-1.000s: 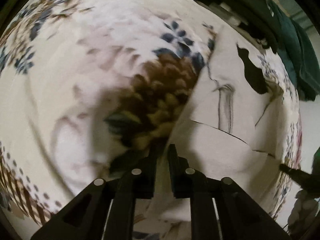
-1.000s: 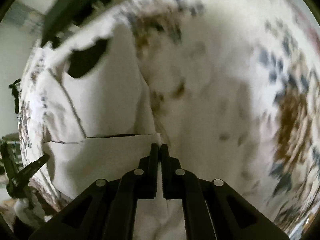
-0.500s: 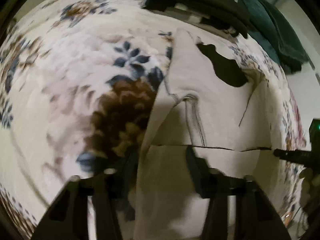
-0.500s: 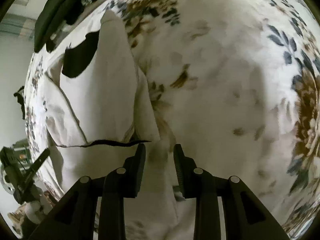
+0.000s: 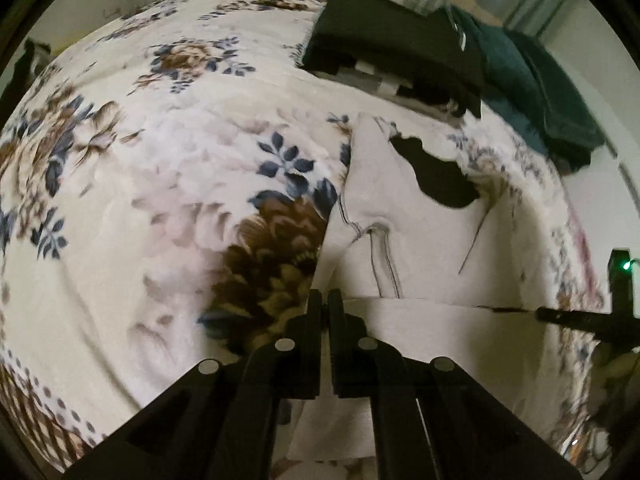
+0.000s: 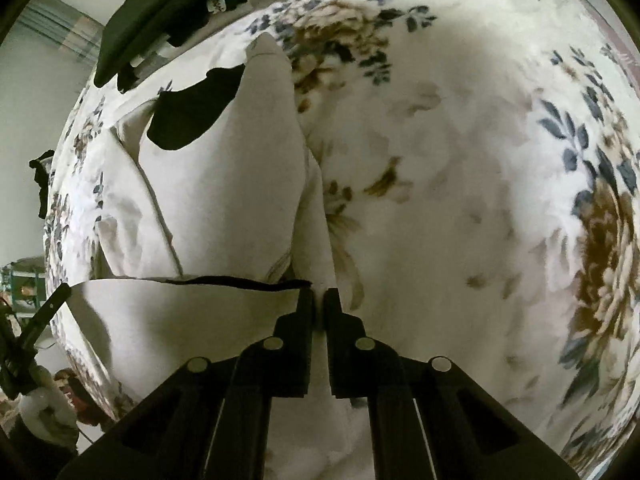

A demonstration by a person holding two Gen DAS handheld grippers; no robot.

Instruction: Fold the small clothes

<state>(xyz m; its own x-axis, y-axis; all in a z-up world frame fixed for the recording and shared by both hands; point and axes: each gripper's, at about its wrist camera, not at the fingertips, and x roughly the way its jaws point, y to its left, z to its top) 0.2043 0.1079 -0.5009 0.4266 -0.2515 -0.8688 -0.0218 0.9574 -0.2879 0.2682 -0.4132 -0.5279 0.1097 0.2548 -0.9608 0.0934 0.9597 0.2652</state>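
Floral bedding (image 5: 168,184) in cream, brown and navy covers the whole work surface, a soft plush blanket with big printed blossoms. On its left stretch nothing lies but the pattern. Moving rightward in the left wrist view, the left gripper (image 5: 325,300) comes first, its fingers drawn together on the near left corner of the white garment (image 5: 404,232), a pale piece with dark stitching and a black patch (image 5: 436,176) near its far end. That garment lies flat along the blanket, running away from both cameras, with its near hem lifted into a taut horizontal edge. Farther right along that edge the right gripper (image 6: 318,304) is likewise pinched shut on the opposite near corner (the cloth between its fingers is only a thin sliver, but the hem runs straight into them). Holding both corners level like this looks meant to keep the hem square, so the lower part can be carried over the upper part in one even fold. Beyond the garment, at the far edge, sits a stack of dark clothes (image 5: 392,40) with a teal piece (image 5: 536,92) to its right.
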